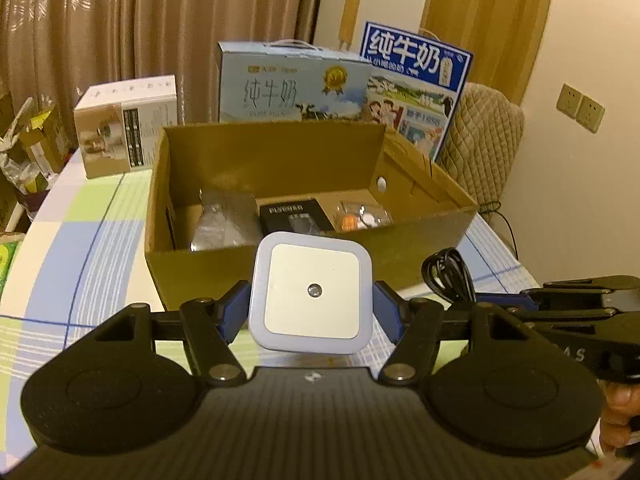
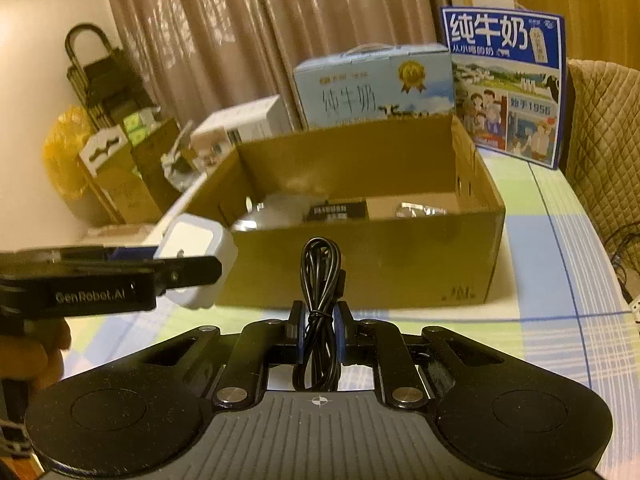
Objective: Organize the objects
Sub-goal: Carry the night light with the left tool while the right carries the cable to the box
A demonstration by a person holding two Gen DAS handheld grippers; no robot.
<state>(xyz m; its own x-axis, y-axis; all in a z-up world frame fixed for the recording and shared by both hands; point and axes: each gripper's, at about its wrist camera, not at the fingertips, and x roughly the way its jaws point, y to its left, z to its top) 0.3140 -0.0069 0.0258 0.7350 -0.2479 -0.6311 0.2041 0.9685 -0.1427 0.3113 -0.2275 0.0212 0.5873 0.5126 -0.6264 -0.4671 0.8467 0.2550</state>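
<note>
White night light [image 1: 312, 292] clamped in left claw [image 1: 312, 312] | black cable bundle [image 2: 320, 280] pinched in right claw [image 2: 320, 336] | step: carrying both | next: over cardboard box [image 1: 280, 264] ahead, release

Black left gripper [image 1: 311, 312], blue pads, silver screws; black right gripper [image 2: 319, 334], white "GenRobot.AI" lettering

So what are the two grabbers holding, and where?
Left gripper squeezes the square white night light by its sides. Right gripper pinches the bundled black cable around its tied middle.
</note>
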